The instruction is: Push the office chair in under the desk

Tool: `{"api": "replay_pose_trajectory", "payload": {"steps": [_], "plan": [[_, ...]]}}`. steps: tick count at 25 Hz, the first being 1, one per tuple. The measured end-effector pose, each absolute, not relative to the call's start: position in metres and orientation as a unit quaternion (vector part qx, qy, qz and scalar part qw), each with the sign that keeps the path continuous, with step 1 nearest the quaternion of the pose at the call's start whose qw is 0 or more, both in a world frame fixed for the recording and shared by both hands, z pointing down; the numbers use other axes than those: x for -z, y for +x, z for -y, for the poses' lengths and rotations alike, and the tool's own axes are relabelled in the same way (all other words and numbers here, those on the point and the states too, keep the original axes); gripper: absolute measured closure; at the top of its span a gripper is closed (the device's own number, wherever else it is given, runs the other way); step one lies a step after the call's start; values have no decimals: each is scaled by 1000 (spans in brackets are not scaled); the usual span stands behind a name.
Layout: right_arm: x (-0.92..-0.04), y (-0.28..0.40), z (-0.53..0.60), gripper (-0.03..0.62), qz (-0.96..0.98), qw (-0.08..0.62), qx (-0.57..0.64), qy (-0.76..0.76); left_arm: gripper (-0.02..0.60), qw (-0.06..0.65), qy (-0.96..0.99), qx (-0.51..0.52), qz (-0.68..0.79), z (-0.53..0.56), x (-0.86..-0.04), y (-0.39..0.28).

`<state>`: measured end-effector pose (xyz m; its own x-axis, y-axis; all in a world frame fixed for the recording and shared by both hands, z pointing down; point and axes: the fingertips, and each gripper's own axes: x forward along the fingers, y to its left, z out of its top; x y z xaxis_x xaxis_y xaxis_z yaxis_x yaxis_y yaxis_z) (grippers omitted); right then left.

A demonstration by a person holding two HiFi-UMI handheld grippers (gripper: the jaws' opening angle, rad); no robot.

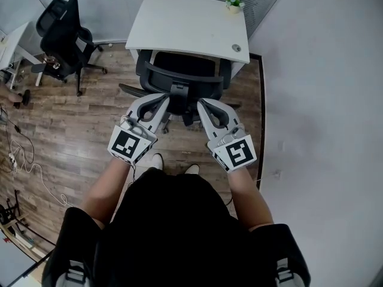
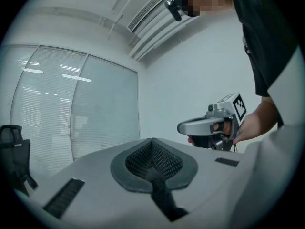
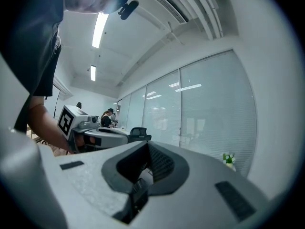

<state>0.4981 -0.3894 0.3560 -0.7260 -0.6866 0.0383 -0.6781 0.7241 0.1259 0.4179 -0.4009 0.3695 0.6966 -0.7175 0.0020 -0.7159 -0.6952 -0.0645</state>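
Both at work low behind the black office chair with the curved backrest (image 1: 182, 76): left tongs (image 1: 164, 100) and right tongs (image 1: 203, 104), each pinched together on nothing, tips just beside the rear frame. Cannot tell whether touching it. Chair seat tucked partly beneath the near edge of the white rectangular surface (image 1: 179, 23), backrest clear of it and facing the person. Fits equally a push nearly through or one just ended.

Risks with any further shove:
- Slipping of the narrow closed tips off the rounded frame.
- Swivelling or rolling askew on the brown wooden plank floor (image 1: 78, 130) from uneven pressure left and right.
- Ramming the backrest into the surface's edge and jolting the small green potted plant (image 1: 233, 2) at its far corner.

Forearms stretched forward and down, roughly parallel, either side of the chair's spine, marker cubes nearest the body.
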Motion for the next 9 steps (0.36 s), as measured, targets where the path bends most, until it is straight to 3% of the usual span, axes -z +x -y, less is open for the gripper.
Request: {"api": "replay_pose_trajectory", "payload": {"steps": [9], "plan": [[-354, 492, 394, 592, 926, 42, 41, 372, 588, 17, -920, 16, -392, 406, -371, 408]]}}
